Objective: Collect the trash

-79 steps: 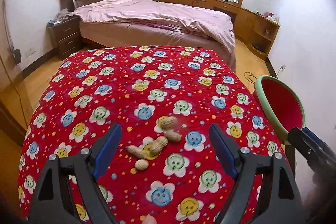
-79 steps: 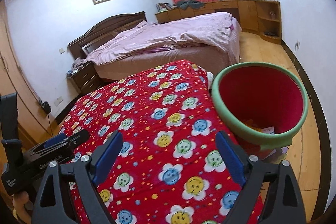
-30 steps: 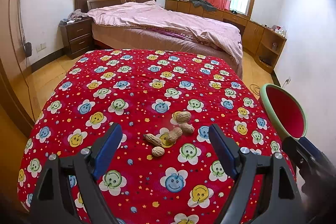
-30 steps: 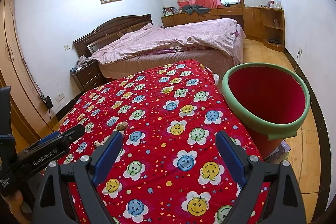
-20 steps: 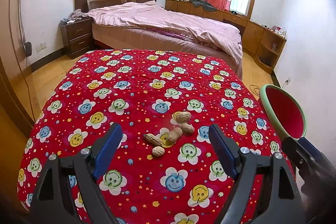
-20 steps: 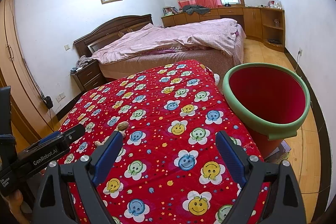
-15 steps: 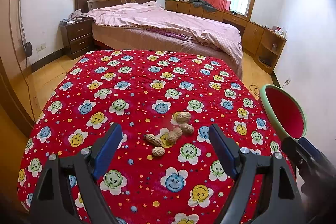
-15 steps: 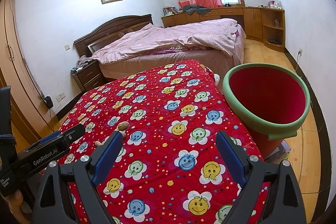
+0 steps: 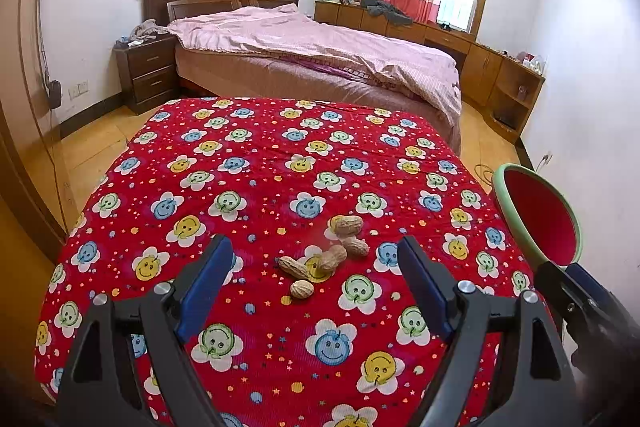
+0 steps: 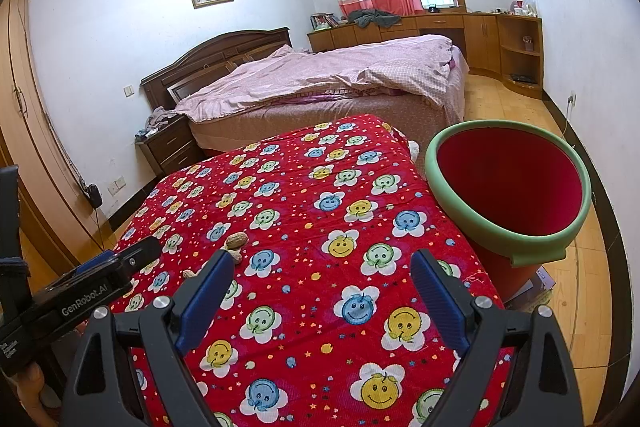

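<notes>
The left hand-held gripper (image 9: pixel 314 257) has a black, angular frame with triangular cut-outs, silver round screw heads at the finger joints, and two fingers faced with ribbed blue pads (image 9: pixel 208 279). The right hand-held gripper (image 10: pixel 322 273) is built alike. Seen at 8 o'clock in the right wrist view, the left one's black side bears white lettering, "GenRobot.AI".

Both cams ride their claws, tilted down over the red quilt (image 9: pixel 248 163), close in. Left cam looks straight ahead of left claw (image 9: pixel 316 263); right cam sits to its right. Shared: quilt, peanuts (image 9: pixel 328 255), bin (image 10: pixel 508 195), bed (image 10: pixel 320 75).
</notes>
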Demonstrator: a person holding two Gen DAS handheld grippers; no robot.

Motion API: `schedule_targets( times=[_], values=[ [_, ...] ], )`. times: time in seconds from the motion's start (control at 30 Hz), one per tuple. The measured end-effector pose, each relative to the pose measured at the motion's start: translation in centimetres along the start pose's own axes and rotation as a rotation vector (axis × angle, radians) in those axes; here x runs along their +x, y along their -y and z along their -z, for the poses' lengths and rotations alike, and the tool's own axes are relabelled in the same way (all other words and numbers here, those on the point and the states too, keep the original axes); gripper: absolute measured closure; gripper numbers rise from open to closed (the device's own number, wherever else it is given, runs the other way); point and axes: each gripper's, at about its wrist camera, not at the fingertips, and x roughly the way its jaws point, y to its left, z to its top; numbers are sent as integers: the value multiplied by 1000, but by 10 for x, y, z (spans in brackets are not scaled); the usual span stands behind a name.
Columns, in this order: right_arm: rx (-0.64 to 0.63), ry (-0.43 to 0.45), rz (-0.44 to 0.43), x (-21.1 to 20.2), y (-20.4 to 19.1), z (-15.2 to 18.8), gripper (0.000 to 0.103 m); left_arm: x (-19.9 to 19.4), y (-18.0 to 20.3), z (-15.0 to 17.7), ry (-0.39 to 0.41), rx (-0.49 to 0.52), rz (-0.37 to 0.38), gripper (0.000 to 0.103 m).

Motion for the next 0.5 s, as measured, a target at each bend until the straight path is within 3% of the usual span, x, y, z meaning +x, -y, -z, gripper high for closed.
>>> schedule_targets(
  times=[0.5],
  values=[
    [-4,4,-1,0,-1,0,11,-8,3,-6,24,6,-6,19]
  ],
)
